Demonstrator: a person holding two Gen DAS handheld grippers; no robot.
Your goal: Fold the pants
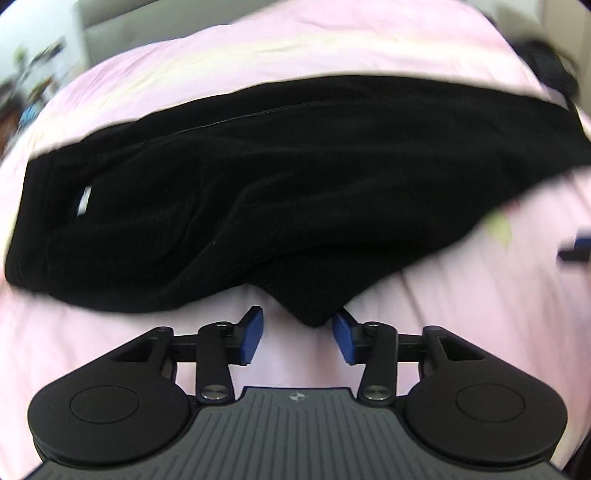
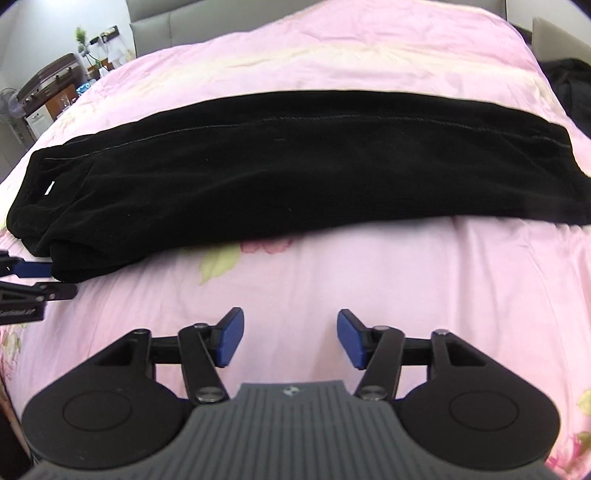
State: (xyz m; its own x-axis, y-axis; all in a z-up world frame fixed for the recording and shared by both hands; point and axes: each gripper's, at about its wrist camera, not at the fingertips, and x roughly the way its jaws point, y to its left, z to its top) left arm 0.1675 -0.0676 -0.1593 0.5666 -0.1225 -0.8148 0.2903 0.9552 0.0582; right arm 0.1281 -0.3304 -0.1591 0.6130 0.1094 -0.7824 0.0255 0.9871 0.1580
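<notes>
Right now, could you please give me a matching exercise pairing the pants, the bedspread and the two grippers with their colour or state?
Things:
1. pants
2. bedspread
3. left gripper
4. right gripper

States:
A. open, with only bedspread between its fingers
B. pink with a floral print
C. black, laid out long across the bed
D. open, with a point of black cloth between its fingers

Pairs: 1-C, 2-B, 3-D, 4-A

Pink floral bedspread point(image 2: 332, 280) underfoot; grey padded headboard point(image 2: 166, 22) behind it, white standing fan point(image 2: 11, 107) and brown wooden cabinet point(image 2: 48, 85) left of headboard.
</notes>
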